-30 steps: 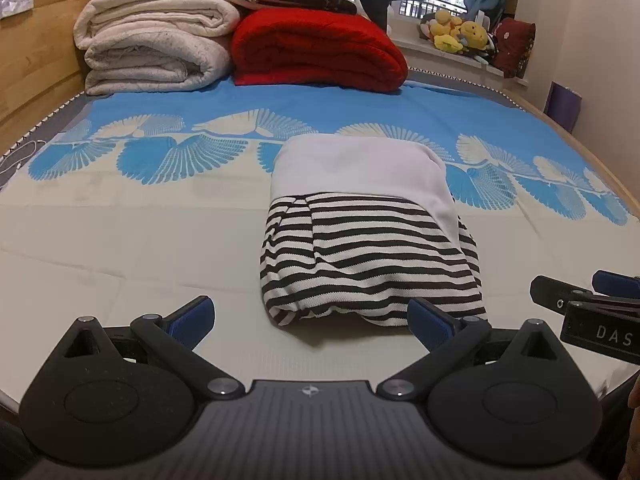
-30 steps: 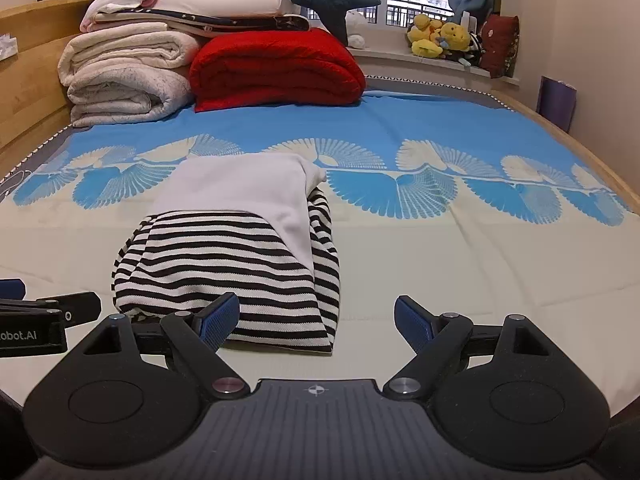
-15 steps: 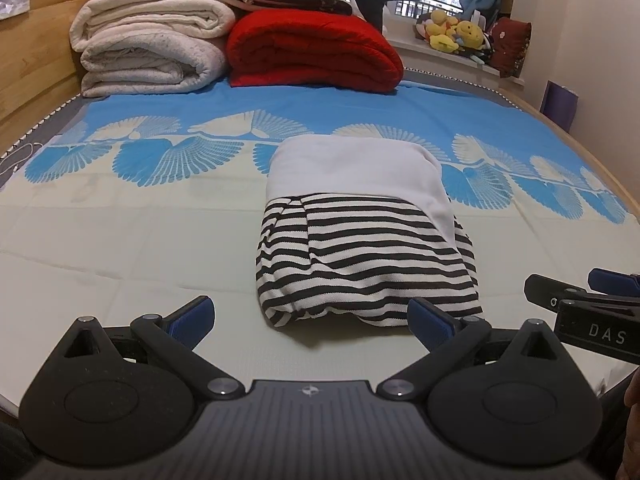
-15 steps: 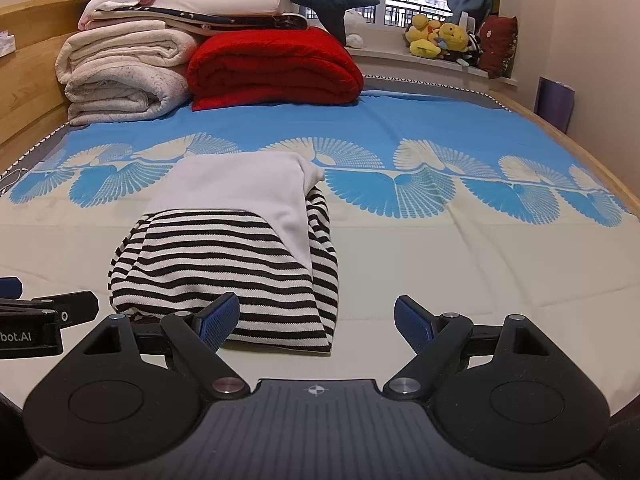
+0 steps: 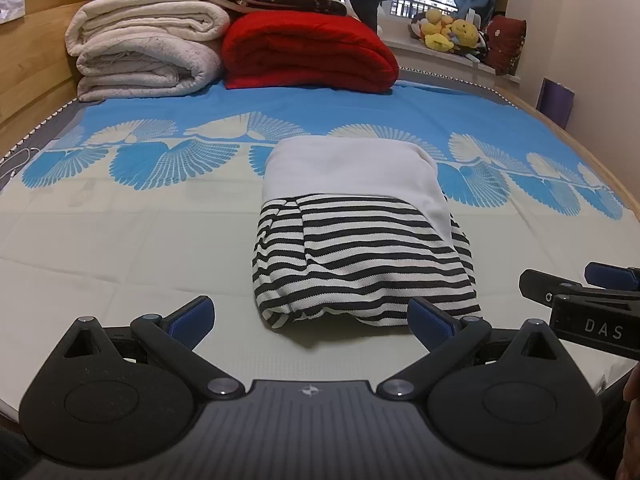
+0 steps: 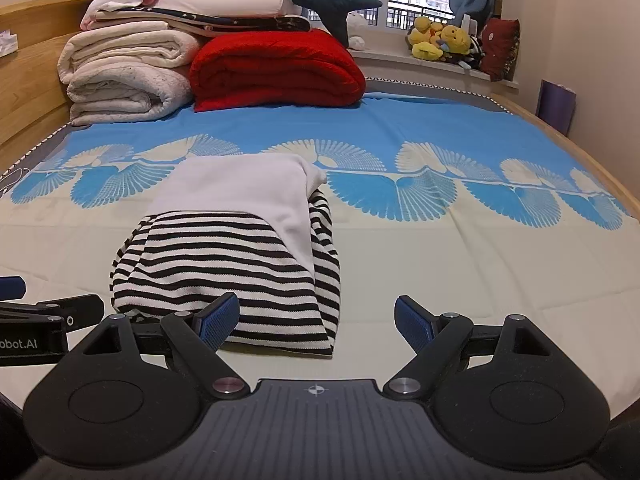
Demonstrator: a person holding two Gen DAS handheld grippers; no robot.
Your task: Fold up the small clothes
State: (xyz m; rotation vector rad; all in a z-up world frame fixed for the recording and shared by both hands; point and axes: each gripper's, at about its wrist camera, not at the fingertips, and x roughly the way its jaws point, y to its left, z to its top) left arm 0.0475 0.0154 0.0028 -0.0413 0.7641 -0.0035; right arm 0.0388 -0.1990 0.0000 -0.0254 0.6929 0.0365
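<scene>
Left gripper (image 5: 310, 316): jaws spread wide, holding nothing, hovering just short of the folded garment (image 5: 360, 256). Right gripper (image 6: 316, 318): jaws likewise apart and empty, its left pad (image 6: 218, 318) at the garment's near hem. Garment: black-and-white striped with white upper part, lying on the bed sheet (image 6: 460, 248), at 12 o'clock from the left gripper, 11 o'clock from the right. Red blanket (image 6: 276, 70) and cream blankets (image 6: 120, 80): far end, 12 and 10 o'clock.
</scene>
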